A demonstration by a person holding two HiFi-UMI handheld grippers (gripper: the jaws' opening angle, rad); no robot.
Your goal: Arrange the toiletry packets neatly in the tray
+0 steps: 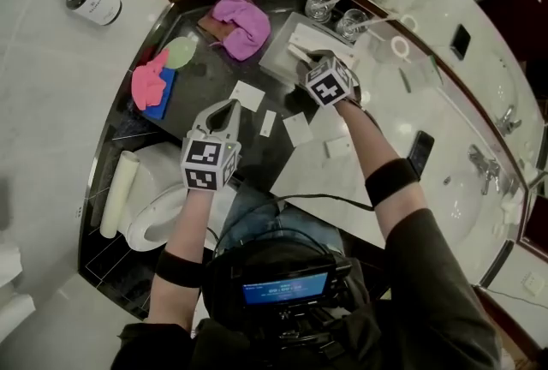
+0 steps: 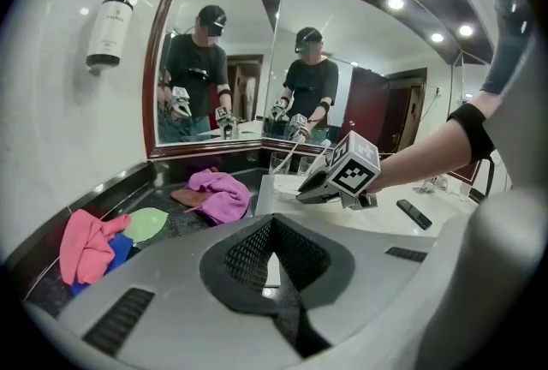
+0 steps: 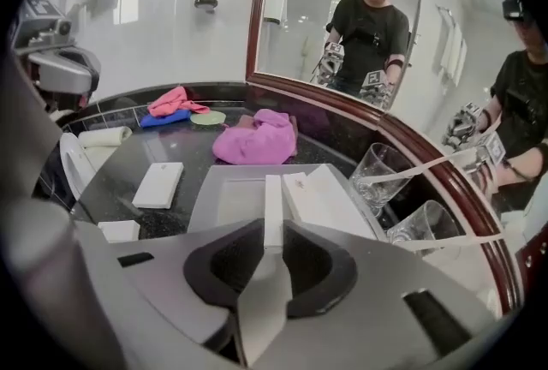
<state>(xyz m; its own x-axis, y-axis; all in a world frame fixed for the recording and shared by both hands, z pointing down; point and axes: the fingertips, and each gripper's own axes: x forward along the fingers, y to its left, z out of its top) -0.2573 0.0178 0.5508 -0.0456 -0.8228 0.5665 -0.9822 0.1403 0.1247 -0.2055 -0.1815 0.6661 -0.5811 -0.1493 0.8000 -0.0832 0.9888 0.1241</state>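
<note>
A thin white packet (image 3: 272,199) stands on edge between the fingers of the right gripper (image 3: 272,233), which are narrowed onto it and hold it. It hangs over the grey tray (image 3: 218,201), just left of the other packets (image 3: 321,199) that already lie along the tray's right side. The step in hand looks like placing this one. It is lined up with the long side of its neighbours, and I cannot tell whether its far end touches the tray floor. The next move, as I judge it, calls for bringing the packet down beside those neighbours with its edge parallel to theirs. Only then should the fingers ease apart, so it does not tip or skew. The left gripper (image 1: 229,108) hovers over the dark tabletop (image 1: 197,86) with its fingers closed together and nothing between them. Several loose packets (image 1: 247,94) lie scattered on the tabletop near it and toward the person, so the task seems only partway done. One of those would be the likely next pick. Two glasses (image 3: 381,176) stand just beside the tray's right edge, close enough that the right gripper should pull back without swinging that way. A pink cloth (image 3: 257,137) lies just behind the tray.
</note>
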